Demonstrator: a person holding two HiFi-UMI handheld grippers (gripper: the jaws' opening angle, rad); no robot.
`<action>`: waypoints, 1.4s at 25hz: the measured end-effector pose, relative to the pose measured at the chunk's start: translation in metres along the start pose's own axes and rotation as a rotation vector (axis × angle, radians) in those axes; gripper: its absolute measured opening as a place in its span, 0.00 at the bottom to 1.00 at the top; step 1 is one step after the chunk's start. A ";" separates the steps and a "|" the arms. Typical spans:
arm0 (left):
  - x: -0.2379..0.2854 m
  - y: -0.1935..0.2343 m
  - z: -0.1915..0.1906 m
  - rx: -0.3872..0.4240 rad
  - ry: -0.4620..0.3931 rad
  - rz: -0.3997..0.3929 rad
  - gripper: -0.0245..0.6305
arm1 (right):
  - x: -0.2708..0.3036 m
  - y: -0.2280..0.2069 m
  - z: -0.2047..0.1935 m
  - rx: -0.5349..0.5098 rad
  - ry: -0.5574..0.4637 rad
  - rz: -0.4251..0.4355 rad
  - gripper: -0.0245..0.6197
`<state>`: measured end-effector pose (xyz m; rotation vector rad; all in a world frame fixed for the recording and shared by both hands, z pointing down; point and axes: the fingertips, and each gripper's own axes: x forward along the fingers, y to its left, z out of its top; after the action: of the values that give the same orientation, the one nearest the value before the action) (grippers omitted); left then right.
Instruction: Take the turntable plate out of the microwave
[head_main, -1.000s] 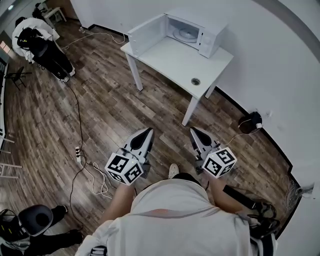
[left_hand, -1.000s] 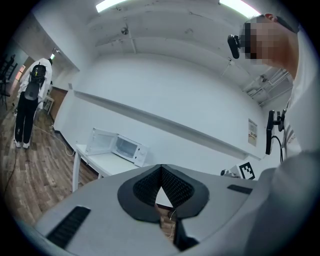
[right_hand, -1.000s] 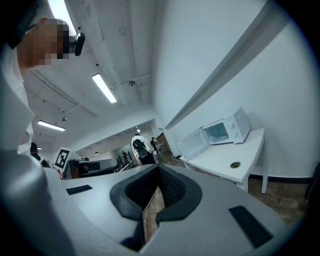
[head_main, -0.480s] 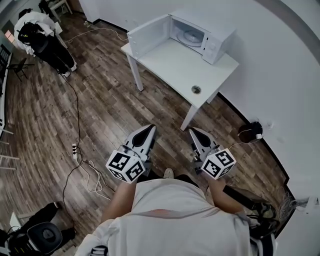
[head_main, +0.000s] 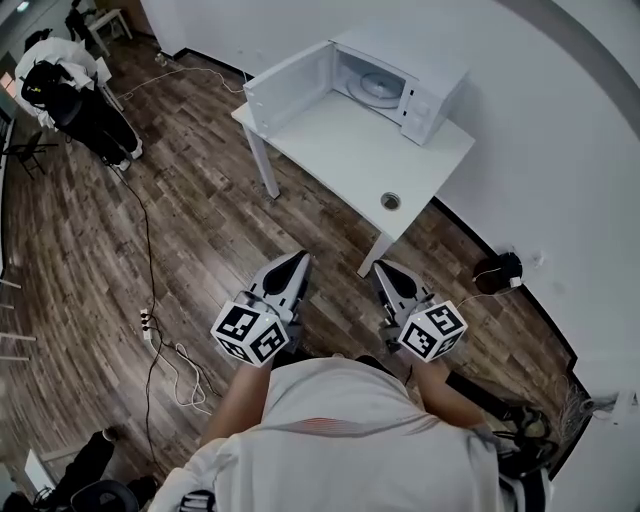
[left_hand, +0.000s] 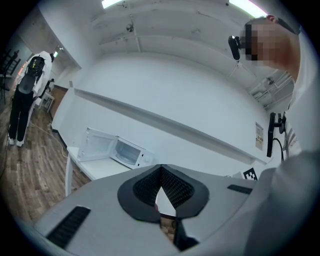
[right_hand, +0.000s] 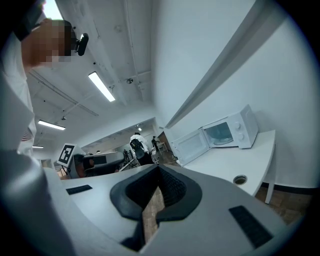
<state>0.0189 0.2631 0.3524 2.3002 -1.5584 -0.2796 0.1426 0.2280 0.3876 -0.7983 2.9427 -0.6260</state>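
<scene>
A white microwave (head_main: 400, 72) stands at the far end of a white table (head_main: 345, 150) with its door (head_main: 285, 88) swung wide open to the left. The round glass turntable plate (head_main: 377, 85) lies inside the cavity. The microwave (left_hand: 125, 151) also shows in the left gripper view, and the same microwave (right_hand: 227, 132) in the right gripper view. My left gripper (head_main: 297, 262) and right gripper (head_main: 378, 268) are held side by side over the floor, well short of the table. Both are shut with nothing between the jaws.
The table has a round cable hole (head_main: 390, 201) near its front corner. Cables and a power strip (head_main: 145, 321) lie on the wooden floor at left. A person (head_main: 70, 85) stands far off at the upper left. A dark object (head_main: 500, 268) sits by the wall at right.
The table and microwave have drawn closer in the head view as I walk toward them. Both grippers keep their pose and stay shut.
</scene>
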 end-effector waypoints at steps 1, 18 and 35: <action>0.005 0.007 0.004 0.005 0.001 -0.007 0.05 | 0.008 -0.003 0.003 -0.003 -0.004 -0.005 0.04; 0.096 0.168 0.074 -0.039 0.073 -0.134 0.05 | 0.174 -0.052 0.041 0.013 -0.018 -0.169 0.04; 0.160 0.282 0.098 -0.029 0.166 -0.254 0.05 | 0.276 -0.086 0.044 0.048 -0.036 -0.320 0.04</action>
<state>-0.1967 0.0034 0.3774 2.4302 -1.1769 -0.1669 -0.0505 0.0084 0.4019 -1.2737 2.7765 -0.6851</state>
